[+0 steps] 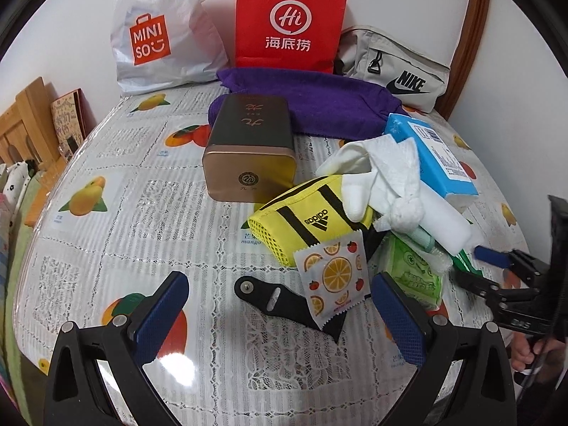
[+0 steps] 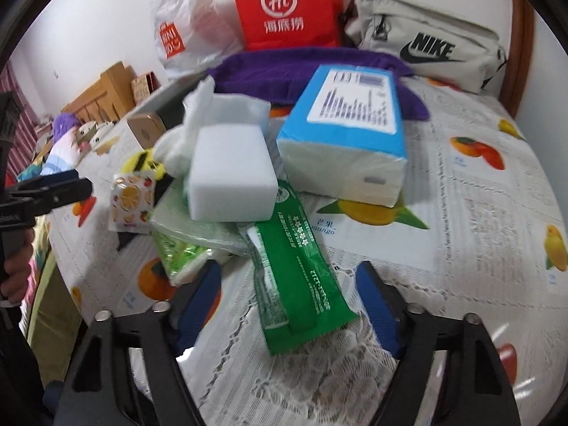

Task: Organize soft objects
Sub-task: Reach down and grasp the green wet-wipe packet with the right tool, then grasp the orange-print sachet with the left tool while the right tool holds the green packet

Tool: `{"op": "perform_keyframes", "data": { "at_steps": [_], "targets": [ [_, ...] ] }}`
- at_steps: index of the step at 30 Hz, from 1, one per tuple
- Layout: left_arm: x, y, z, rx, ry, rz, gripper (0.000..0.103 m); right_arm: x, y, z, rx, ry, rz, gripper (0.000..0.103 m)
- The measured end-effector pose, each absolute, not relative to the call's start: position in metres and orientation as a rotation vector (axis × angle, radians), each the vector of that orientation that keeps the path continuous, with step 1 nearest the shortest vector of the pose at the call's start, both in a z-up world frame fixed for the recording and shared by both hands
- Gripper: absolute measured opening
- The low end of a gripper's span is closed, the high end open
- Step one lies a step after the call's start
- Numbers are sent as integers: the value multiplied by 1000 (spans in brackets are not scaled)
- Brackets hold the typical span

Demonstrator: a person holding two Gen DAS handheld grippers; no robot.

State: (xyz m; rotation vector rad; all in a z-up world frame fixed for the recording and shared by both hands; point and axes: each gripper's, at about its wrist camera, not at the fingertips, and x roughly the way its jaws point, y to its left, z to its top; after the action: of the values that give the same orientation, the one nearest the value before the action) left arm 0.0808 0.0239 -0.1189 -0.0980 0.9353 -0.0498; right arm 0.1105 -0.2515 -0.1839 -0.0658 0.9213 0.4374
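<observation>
A heap of soft things lies on the fruit-print tablecloth (image 1: 106, 248): a yellow adidas pouch (image 1: 301, 223), a white cloth (image 1: 383, 167), a white sponge block (image 2: 230, 177), a blue tissue pack (image 2: 348, 135) and a light green tissue pack (image 1: 415, 277). My left gripper (image 1: 280, 316) is open low over the table. An orange-print packet (image 1: 333, 277) and a black strap (image 1: 262, 291) lie between its fingers, untouched. My right gripper (image 2: 289, 305) is open around a long green packet (image 2: 301, 277), with a gap at the left pad.
A gold tin (image 1: 248, 149) lies left of the heap, with a purple towel (image 1: 312, 99) behind it. A Miniso bag (image 1: 159, 35), a red paper bag (image 1: 287, 21) and a grey Nike bag (image 1: 394, 67) line the wall. Wooden furniture (image 1: 28, 120) stands beyond the left edge.
</observation>
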Motion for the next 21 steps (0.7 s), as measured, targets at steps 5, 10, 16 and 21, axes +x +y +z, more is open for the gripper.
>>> {"op": "perform_keyframes", "data": {
  "at_steps": [5,10,16,21],
  "targets": [
    [86,32,-123,-131,952,-55,103,122,-247,-192,-100,923,453,65],
    [89,36,-126,-147,961,-49,103,124,-251,-190,-68,922,471,41],
    [89,37,-132,-161,962,-78,103,93,-271,-185,-15,949,422,38],
    [83,40,-135,-168,958,-95,103,74,-286,-185,-25,966,306,38]
  ]
}}
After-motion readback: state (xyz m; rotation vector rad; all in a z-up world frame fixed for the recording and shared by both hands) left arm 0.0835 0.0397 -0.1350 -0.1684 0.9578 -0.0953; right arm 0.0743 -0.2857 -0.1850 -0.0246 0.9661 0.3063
